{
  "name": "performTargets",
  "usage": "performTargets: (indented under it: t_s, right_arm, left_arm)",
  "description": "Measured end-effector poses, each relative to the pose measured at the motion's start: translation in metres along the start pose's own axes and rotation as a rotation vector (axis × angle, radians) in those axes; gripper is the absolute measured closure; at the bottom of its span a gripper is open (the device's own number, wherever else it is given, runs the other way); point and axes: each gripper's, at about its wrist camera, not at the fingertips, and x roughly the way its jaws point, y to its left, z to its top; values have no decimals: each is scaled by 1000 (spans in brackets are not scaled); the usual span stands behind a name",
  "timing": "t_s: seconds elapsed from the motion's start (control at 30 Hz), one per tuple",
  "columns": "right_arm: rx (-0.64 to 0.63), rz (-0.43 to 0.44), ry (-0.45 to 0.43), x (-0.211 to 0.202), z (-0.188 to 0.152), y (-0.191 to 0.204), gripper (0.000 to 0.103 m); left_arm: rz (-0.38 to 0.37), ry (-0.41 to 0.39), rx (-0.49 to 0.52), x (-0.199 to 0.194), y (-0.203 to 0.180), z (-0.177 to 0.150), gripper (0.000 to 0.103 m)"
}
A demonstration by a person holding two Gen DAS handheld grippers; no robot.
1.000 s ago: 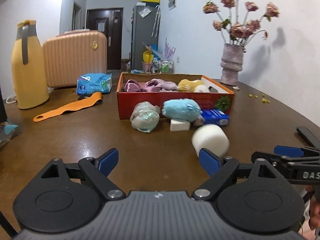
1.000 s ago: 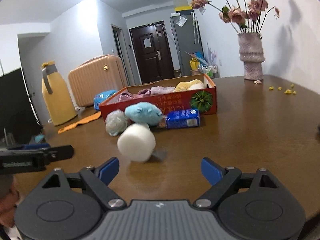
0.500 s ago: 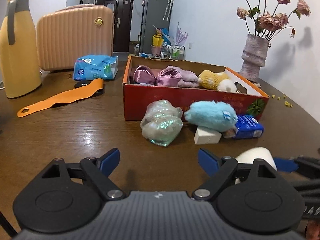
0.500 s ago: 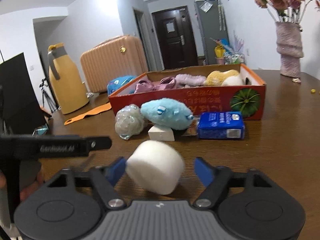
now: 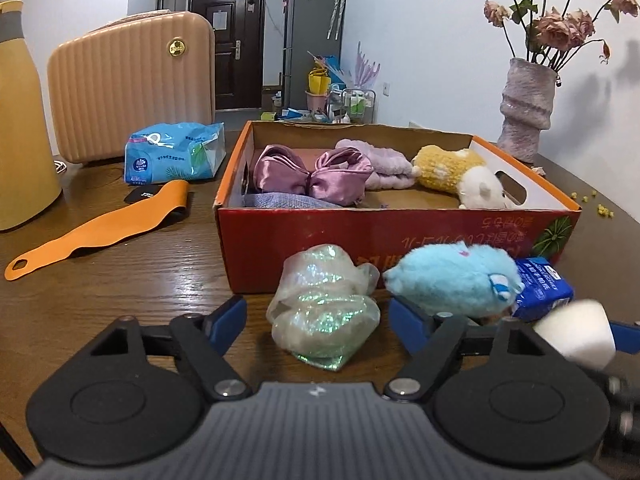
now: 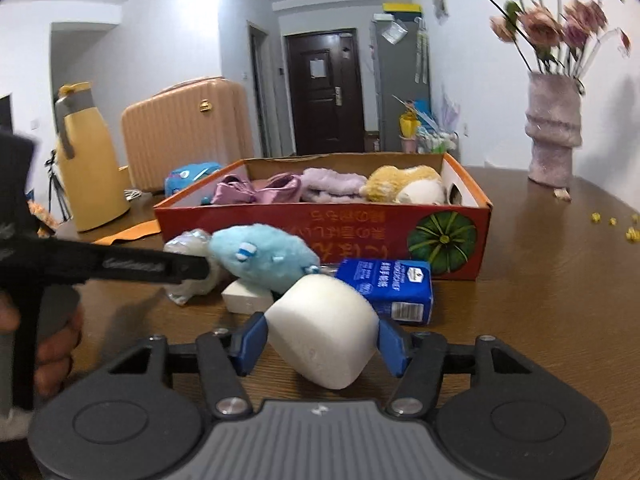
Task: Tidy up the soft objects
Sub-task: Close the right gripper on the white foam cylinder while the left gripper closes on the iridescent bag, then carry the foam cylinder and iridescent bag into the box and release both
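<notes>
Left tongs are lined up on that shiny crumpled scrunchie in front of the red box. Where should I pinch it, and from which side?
Pinch the iridescent scrunchie across its bunched middle, coming straight from the near side. It lies between the left tongs, whose jaws have just been closing but do not yet press it. The box blocks the far side, and the blue plush crowds its right, so keep the right finger tight to the fabric.

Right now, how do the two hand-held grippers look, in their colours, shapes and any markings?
Both look the same. The left hand-held gripper has a grey ribbed body with a small white mark, two round black discs, black link bars with silver screws, and blue pads at the fingertips. The right hand-held gripper shows these same parts. Seen from the right wrist camera, the left one's long black finger carries blurred white lettering. No sleeve is visible.
</notes>
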Motion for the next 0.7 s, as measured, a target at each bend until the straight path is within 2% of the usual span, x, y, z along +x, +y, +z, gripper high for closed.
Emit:
performTargets:
  t_s: [0.03,0.07,0.13,0.17,0.3,0.43,0.57,0.67,0.7]
  right_arm:
    - [-37,1,9,0,-1,4,40]
    - [-59,8,13,-2,-2,7,40]
    - [-72,58,6,-7,-5,11,38]
    - [-70,83,4,-11,-6,13,33]
    - [-22,109,2,-21,-10,11,29]
    - [32,89,43,-16,-13,5,29]
    - [104,136,25,-16,-6,1,29]
    - [109,131,55,-6,0,6,48]
    - [97,123,58,-6,0,9,48]
  left_arm:
    - [-4,0,1,1,0,0,34]
    - [-8,4,3,2,0,0,46]
    - [-18,14,8,2,0,-2,59]
    - [-21,14,3,0,0,-3,62]
    - [-36,5,-15,-18,4,-9,63]
    - [-40,15,-54,-41,11,-21,63]
    - [-48,13,-60,-64,13,-33,63]
    - [-47,9,-65,-77,12,-37,63]
    - [-49,5,-64,-82,11,-37,63]
